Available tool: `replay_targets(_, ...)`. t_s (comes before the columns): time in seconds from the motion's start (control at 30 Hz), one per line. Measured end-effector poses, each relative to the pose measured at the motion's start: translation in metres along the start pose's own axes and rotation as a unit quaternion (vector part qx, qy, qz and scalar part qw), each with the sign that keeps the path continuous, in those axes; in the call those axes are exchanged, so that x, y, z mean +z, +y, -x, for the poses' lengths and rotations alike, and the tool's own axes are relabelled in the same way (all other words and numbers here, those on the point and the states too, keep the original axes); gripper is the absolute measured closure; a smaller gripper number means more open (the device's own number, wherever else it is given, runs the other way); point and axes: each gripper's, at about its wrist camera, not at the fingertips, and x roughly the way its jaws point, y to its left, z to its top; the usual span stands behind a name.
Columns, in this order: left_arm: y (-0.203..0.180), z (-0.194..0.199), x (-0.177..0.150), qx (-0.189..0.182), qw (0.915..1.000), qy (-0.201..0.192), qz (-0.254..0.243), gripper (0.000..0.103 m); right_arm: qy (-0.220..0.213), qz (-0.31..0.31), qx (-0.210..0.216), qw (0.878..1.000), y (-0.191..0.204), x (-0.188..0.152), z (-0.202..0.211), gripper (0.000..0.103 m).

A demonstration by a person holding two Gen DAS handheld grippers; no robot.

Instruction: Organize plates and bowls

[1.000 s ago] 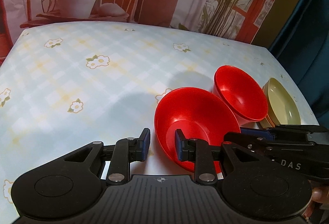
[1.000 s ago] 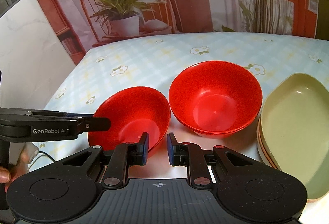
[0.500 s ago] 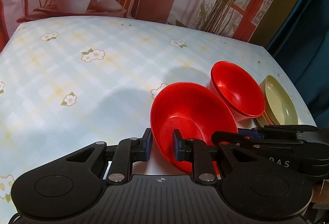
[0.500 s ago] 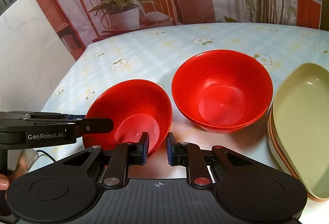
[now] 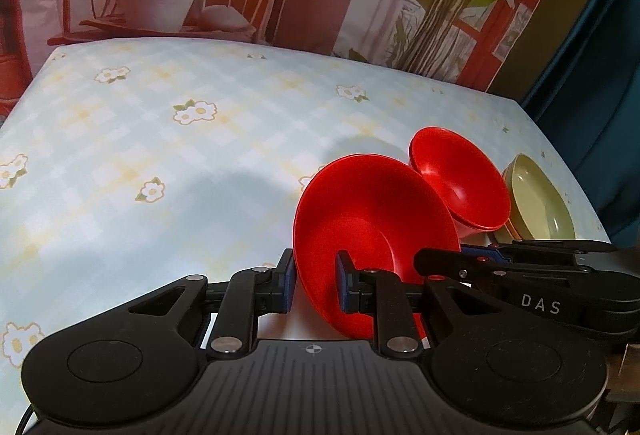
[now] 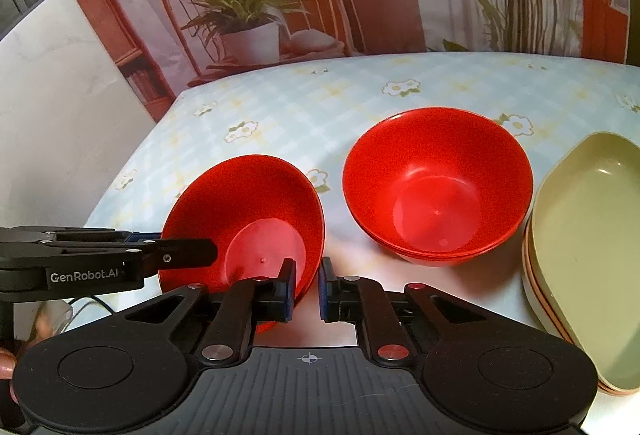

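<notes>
A single red bowl stands tilted on the table, one side raised. My left gripper is shut on its left rim, one pad inside and one outside. My right gripper straddles the rim on the near right side. Its jaws are closing, and the pads look pressed against the wall. To the right is a nested stack of red bowls. Beyond that lies a stack of green oval plates with orange rims beneath.
The table wears a light blue checked cloth with flowers. A printed backdrop of a chair and a potted plant hangs behind it. A white wall stands at the left. A person's fingers and a cable show at the near left edge.
My left jaws closed onto the single bowl's rim and the bowl tipped up more steeply. The right jaws narrowed around the rim on the other side.
</notes>
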Motion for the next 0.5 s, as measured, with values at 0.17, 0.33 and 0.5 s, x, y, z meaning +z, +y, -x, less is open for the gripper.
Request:
replay_targets(0.17, -0.003, 0.007, 0.000, 0.003, 1.0000, -0.008, 0.002, 0.081, -0.010, 0.007, 0.004, 1.000, 0.003, 0.000, 0.007, 0.093)
replay_targets(0.33, -0.005, 0.018, -0.002, 0.006, 0.9998, -0.020, 0.006, 0.081, -0.023, 0.010, 0.008, 1.000, 0.004, 0.002, 0.017, 0.094)
replay_targets(0.5, -0.003, 0.028, -0.004, 0.006, 0.9993, -0.029, 0.022, 0.081, -0.031, 0.018, 0.017, 0.999, 0.007, 0.003, 0.021, 0.094)
